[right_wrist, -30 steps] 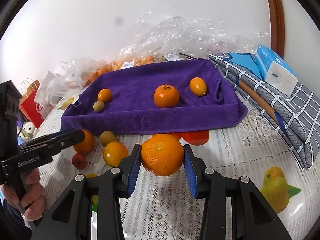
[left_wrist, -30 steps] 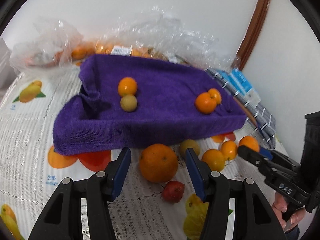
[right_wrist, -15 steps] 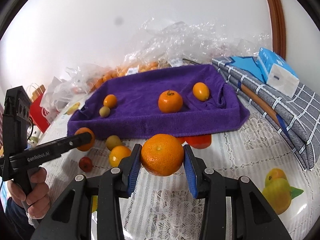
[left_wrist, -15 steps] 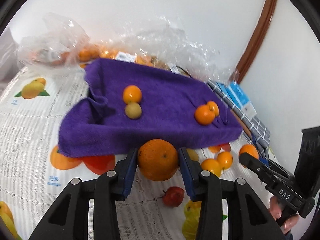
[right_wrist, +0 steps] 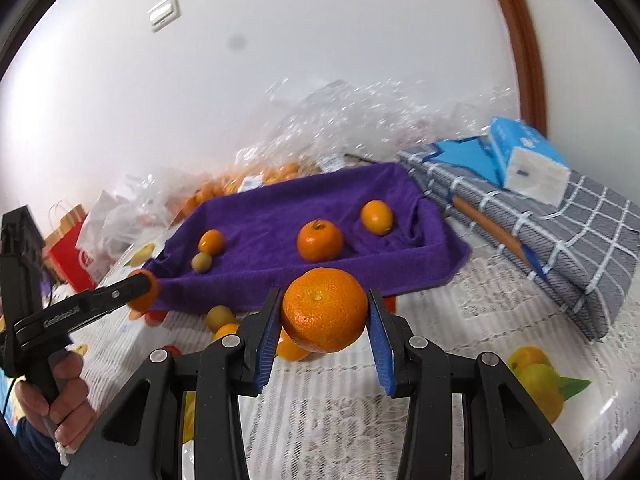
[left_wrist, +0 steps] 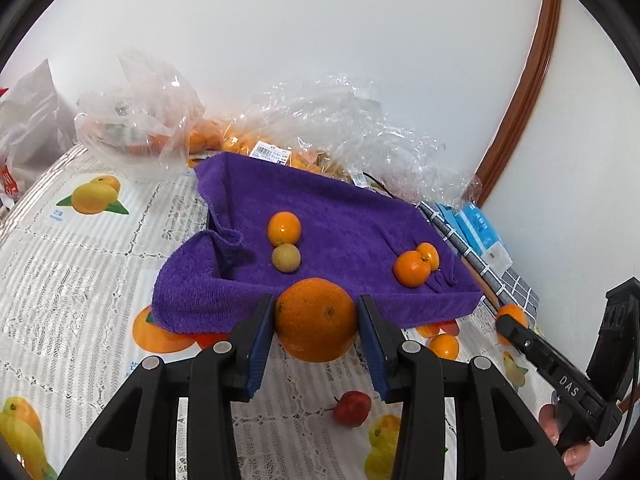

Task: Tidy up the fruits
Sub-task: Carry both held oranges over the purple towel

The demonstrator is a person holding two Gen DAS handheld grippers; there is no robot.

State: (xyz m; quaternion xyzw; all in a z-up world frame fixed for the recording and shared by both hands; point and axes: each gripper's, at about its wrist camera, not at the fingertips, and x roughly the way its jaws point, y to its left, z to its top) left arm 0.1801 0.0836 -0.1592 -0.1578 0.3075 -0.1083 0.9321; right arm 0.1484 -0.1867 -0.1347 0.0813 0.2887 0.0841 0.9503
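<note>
My left gripper point(left_wrist: 316, 330) is shut on a large orange point(left_wrist: 315, 319) and holds it above the table, just in front of the purple towel-lined tray point(left_wrist: 224, 280). My right gripper point(right_wrist: 323, 316) is shut on another large orange point(right_wrist: 325, 309), also lifted before the tray point(right_wrist: 448, 248). On the towel lie a small orange point(left_wrist: 284, 229), a yellow-green fruit point(left_wrist: 285, 258) and two oranges together point(left_wrist: 412, 268). Loose fruits lie on the tablecloth: small oranges point(left_wrist: 444, 346), a red fruit point(left_wrist: 353, 408), a green-yellow fruit point(right_wrist: 220, 317).
Clear plastic bags of oranges point(left_wrist: 224, 136) crowd the wall behind the tray. A folded checked cloth point(right_wrist: 560, 240) with a blue tissue pack point(right_wrist: 528, 160) lies right of the tray. A red bag point(right_wrist: 70, 252) stands far left. The lace tablecloth point(left_wrist: 80, 264) has printed fruit.
My left gripper closed on the large orange and lifted it off the table. Both grippers have risen with their oranges, toward the tray.
</note>
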